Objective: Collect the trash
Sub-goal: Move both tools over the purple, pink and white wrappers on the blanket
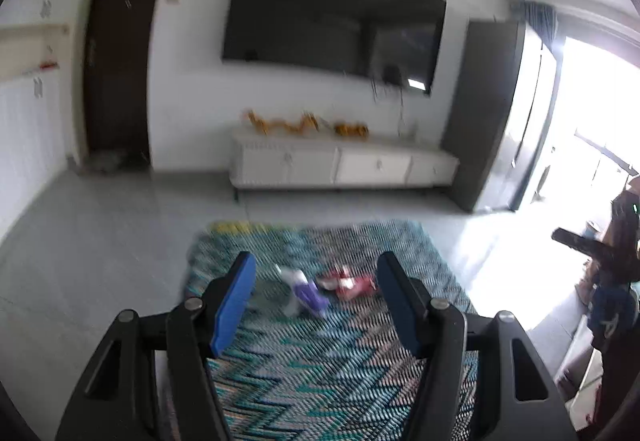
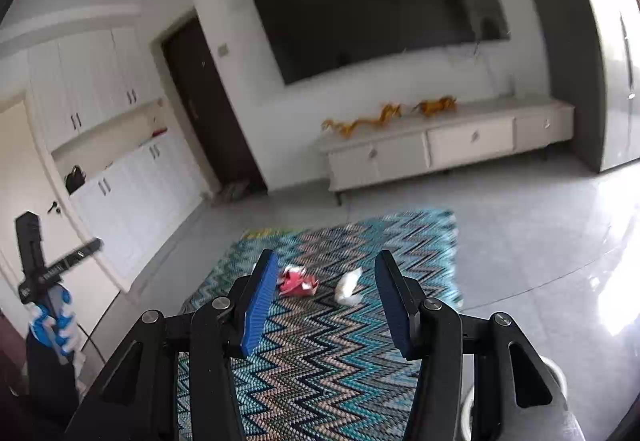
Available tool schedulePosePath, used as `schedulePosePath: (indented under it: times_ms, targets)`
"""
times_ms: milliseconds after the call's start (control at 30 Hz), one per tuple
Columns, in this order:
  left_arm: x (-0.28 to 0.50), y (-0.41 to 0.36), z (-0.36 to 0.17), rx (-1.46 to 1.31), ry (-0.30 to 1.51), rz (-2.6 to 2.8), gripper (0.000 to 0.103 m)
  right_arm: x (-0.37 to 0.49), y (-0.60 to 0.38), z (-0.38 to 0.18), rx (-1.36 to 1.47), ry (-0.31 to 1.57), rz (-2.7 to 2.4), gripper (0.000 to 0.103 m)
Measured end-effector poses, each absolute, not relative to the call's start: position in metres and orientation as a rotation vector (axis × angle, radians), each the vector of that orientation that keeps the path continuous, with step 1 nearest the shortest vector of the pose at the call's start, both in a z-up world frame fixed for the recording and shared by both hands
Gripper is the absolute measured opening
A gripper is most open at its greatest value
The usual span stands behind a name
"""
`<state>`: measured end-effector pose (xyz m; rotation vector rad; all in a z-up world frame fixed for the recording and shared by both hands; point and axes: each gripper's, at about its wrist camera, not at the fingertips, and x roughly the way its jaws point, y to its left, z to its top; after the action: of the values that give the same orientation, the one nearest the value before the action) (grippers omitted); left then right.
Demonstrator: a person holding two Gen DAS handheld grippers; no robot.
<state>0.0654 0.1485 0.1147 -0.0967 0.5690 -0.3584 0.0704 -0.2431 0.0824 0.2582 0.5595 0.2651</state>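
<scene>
Two pieces of trash lie on a teal zigzag rug [image 1: 320,369]: a crumpled red wrapper [image 1: 347,283] and, to its left, a purple and white wrapper [image 1: 306,295]. My left gripper [image 1: 316,261] hangs open above the near part of the rug, short of both pieces, with nothing between its blue pads. In the right wrist view the red wrapper [image 2: 298,281] lies left of a white crumpled piece [image 2: 348,286]. My right gripper [image 2: 326,261] is also open and empty, held above the rug [image 2: 320,361] and short of the trash.
A low white TV cabinet [image 2: 440,145] stands against the far wall under a large dark screen [image 2: 376,1]. A dark door [image 1: 116,53] and white cupboards [image 2: 120,177] are to the left. A gloved hand [image 2: 54,325] holds the other gripper at the left edge. Grey tiled floor [image 2: 540,241] surrounds the rug.
</scene>
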Motion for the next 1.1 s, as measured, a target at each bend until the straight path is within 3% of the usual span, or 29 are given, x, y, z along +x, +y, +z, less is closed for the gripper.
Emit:
schedulePosePath:
  times_ms: [400,767,1100]
  targets:
    - [0.146,0.1,-0.03,-0.164,0.86,-0.458,0.061,0.187,-0.202,-0.033,0.274,0.799,0.358,0.051]
    - [0.187,0.085,-0.063,-0.181,0.921,-0.462,0.061,0.241,-0.163,-0.077,0.237,0.861,0.499,0.052]
    - [0.211,0.065,-0.091,-0.207,0.983,-0.448,0.061,0.273,-0.127,-0.106,0.15,0.864,0.573,0.064]
